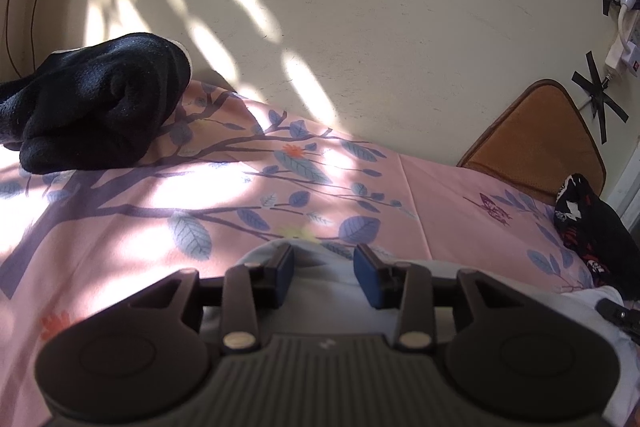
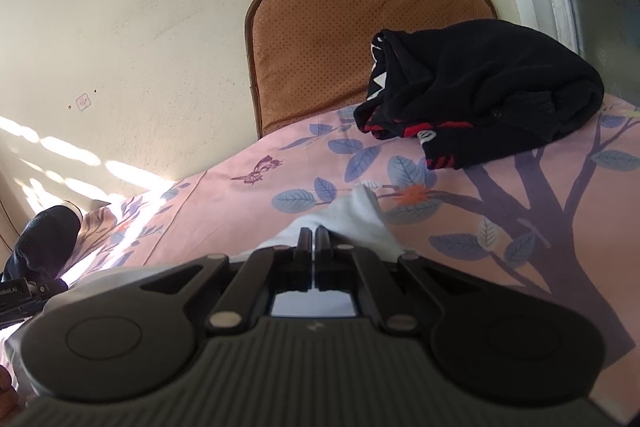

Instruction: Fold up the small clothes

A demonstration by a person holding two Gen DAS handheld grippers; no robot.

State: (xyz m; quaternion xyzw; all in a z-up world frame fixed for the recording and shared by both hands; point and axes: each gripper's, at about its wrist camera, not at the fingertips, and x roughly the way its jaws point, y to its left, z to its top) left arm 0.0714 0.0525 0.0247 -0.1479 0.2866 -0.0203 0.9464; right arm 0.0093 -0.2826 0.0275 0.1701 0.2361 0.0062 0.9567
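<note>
A pale, whitish-blue small garment (image 1: 324, 291) lies on the pink leaf-print bedsheet (image 1: 440, 195) right under my grippers. My left gripper (image 1: 322, 259) stands open, its blue pads apart, with the pale cloth lying slack between and below them. In the right wrist view my right gripper (image 2: 314, 233) is shut on a fold of the same garment (image 2: 360, 223), which rises in a small peak just beyond the fingertips. A dark part of the right gripper shows at the left view's right edge (image 1: 618, 315).
A bundled black garment (image 1: 100, 103) lies far left by the wall. Another black garment with red and white print (image 2: 480, 87) sits far right, against a brown cushion (image 2: 320, 47). Taped cables and a white power strip (image 1: 624, 27) hang on the cream wall.
</note>
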